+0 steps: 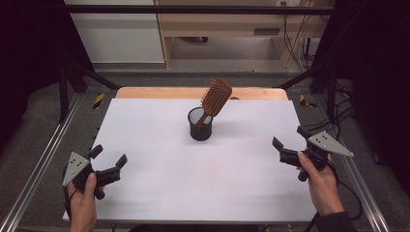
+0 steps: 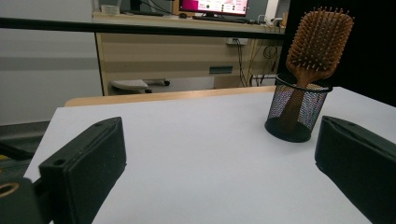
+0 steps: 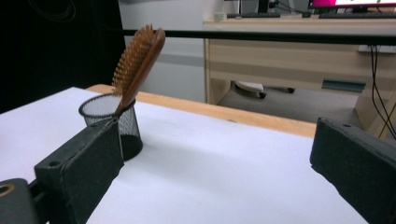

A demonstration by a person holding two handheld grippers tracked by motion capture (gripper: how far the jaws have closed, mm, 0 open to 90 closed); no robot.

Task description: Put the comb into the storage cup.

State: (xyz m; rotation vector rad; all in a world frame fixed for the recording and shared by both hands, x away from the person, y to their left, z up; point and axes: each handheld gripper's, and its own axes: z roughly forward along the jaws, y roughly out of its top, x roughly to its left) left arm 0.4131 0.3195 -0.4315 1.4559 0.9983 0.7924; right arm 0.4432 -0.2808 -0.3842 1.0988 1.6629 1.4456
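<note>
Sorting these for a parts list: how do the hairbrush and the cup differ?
The hairbrush is brown wood; the cup is black wire mesh. The hairbrush leans tilted, its bristled head above the rim; the cup stands upright on the table. The hairbrush is flat and paddle-shaped, the cup round. Neither is touched by a gripper.

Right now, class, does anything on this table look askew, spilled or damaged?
Nothing is spilled or broken. The wooden hairbrush stands handle-down in the black mesh cup, leaning against its rim with the head well above it, so it looks top-heavy. The cup itself stands upright. Both grippers wait open, apart from it.
</note>
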